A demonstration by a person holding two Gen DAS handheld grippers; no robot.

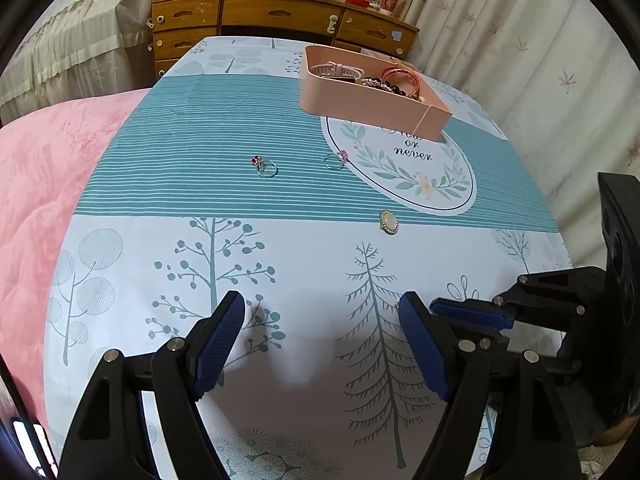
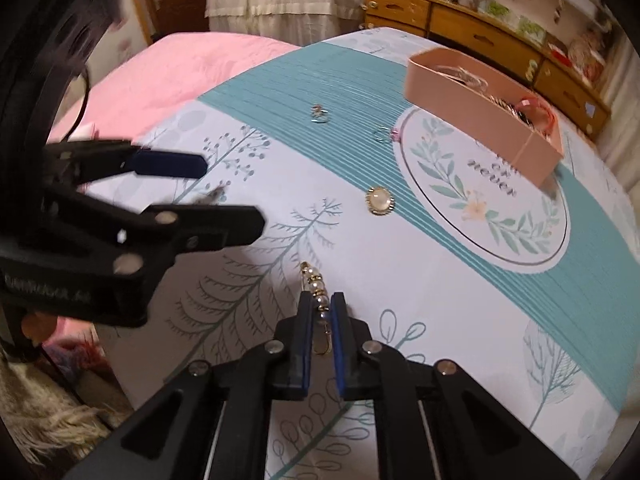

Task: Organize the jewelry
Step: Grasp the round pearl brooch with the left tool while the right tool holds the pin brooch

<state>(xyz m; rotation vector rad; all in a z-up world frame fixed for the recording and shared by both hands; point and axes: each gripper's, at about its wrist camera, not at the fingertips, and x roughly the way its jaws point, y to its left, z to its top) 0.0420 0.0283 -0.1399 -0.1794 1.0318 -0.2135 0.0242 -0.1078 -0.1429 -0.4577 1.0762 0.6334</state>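
In the right wrist view my right gripper (image 2: 322,300) is shut on a gold pin strung with pearls (image 2: 314,278), low over the tree-print tablecloth (image 2: 420,280). The same gripper (image 1: 436,307) shows at the right of the left wrist view. My left gripper (image 1: 322,320) is open with nothing between its fingers, and it appears again at the left (image 2: 232,194). An oval pearl brooch (image 1: 389,222) (image 2: 379,200), a red-stone ring (image 1: 264,166) (image 2: 320,114) and a pink-stone ring (image 1: 335,160) (image 2: 385,134) lie loose on the cloth. The pink box (image 1: 372,100) (image 2: 472,120) holds a watch and bracelets.
A pink blanket (image 1: 52,184) lies beyond the table's left edge. A wooden dresser (image 1: 280,16) with clutter on top stands behind the table. Pale curtains (image 1: 540,60) hang at the right.
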